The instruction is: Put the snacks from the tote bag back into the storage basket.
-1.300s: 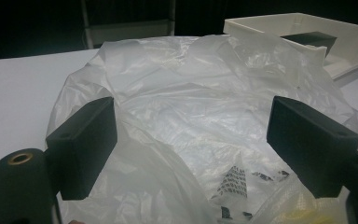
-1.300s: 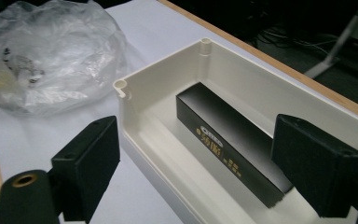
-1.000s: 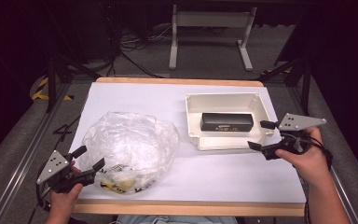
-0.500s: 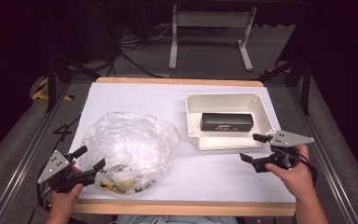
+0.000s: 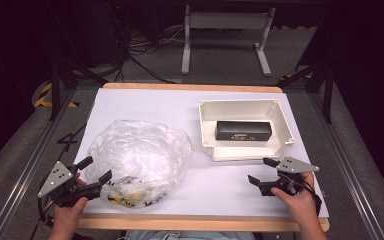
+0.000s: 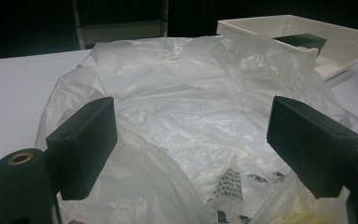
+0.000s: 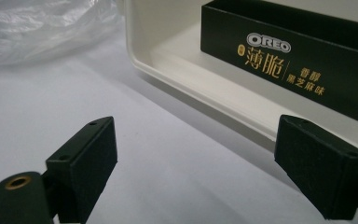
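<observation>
A crumpled clear plastic bag (image 5: pixel 140 157) (image 6: pixel 186 116) lies on the left half of the white table, with yellow and printed packaging showing through its near edge. My left gripper (image 5: pixel 96 169) (image 6: pixel 191 144) is open at the bag's near left corner, jaws spread on either side of the plastic. A black Oreo box (image 5: pixel 243 130) (image 7: pixel 303 65) lies flat inside a cream rectangular tray (image 5: pixel 285 127) (image 7: pixel 177 65) at the right. My right gripper (image 5: pixel 264 171) (image 7: pixel 200 163) is open and empty, low over the table just in front of the tray.
The white sheet covers a wooden table (image 5: pixel 190 87) whose front edge runs close under both hands. A metal stand (image 5: pixel 225 30) and cables lie on the dark floor beyond. Bare table surface (image 5: pixel 220 185) lies between bag and right gripper.
My right gripper has pulled back from the tray's right front corner toward the near edge and a little left. The left gripper and the bag have stayed put.
</observation>
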Demonstrator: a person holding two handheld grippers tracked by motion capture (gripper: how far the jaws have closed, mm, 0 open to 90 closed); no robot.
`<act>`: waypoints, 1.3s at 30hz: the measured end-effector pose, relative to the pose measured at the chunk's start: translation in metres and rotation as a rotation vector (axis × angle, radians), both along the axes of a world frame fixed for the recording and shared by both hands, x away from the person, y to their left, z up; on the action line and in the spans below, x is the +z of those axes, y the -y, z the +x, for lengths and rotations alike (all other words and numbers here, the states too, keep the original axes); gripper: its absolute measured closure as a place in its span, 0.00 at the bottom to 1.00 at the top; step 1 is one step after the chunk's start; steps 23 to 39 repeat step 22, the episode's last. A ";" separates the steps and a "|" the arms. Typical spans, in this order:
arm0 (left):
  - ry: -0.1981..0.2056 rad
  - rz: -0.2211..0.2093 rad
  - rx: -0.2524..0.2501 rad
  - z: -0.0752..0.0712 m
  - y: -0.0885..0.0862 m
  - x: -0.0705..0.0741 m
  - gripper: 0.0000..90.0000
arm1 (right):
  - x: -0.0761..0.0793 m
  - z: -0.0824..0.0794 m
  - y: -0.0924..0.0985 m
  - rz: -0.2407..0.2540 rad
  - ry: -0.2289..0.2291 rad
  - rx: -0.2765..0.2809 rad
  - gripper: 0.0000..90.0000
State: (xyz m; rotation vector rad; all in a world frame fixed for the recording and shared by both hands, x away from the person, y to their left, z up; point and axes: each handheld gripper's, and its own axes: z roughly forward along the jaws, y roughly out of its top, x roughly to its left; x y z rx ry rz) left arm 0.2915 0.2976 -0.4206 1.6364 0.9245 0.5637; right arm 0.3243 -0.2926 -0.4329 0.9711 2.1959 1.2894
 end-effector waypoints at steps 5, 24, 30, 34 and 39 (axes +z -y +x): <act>-0.015 0.003 -0.011 0.002 0.001 -0.001 0.19 | -0.006 0.003 -0.004 -0.044 -0.021 -0.005 0.16; -0.035 -0.009 -0.015 0.005 -0.001 -0.003 0.19 | -0.012 0.010 -0.008 -0.088 -0.072 -0.022 0.14; -0.035 -0.009 -0.015 0.005 -0.001 -0.003 0.19 | -0.012 0.010 -0.008 -0.088 -0.072 -0.022 0.14; -0.035 -0.009 -0.015 0.005 -0.001 -0.003 0.19 | -0.012 0.010 -0.008 -0.088 -0.072 -0.022 0.14; -0.035 -0.009 -0.015 0.005 -0.001 -0.003 0.19 | -0.012 0.010 -0.008 -0.088 -0.072 -0.022 0.14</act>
